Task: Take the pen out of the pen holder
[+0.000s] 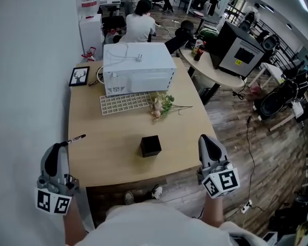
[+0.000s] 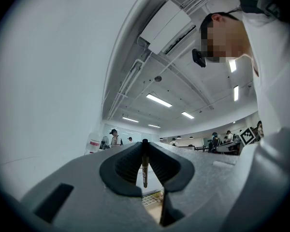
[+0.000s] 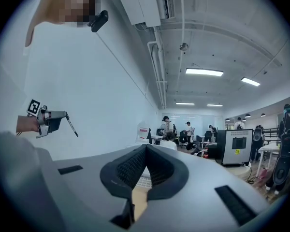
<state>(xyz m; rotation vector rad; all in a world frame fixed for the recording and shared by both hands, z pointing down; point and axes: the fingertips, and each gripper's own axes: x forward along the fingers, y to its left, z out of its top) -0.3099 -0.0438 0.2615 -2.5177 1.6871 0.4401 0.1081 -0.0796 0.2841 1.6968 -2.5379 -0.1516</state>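
The black cube pen holder (image 1: 150,146) stands on the wooden table (image 1: 113,137), near its front edge. My left gripper (image 1: 60,145) hovers at the table's front left corner, shut on a thin dark pen (image 1: 77,138) that sticks out past its tips. In the left gripper view the pen (image 2: 144,166) is pinched upright between the black pads of that gripper (image 2: 145,143). My right gripper (image 1: 204,137) is held off the table's front right edge, shut with nothing in it (image 3: 146,146). The right gripper view also shows the left gripper (image 3: 50,120) and the pen (image 3: 71,125).
A white oven (image 1: 138,68) sits at the back of the table, with a white keyboard (image 1: 126,103) and a flower sprig (image 1: 161,105) in front of it. A framed picture (image 1: 79,76) lies at the back left. A white wall (image 1: 25,86) runs along the left.
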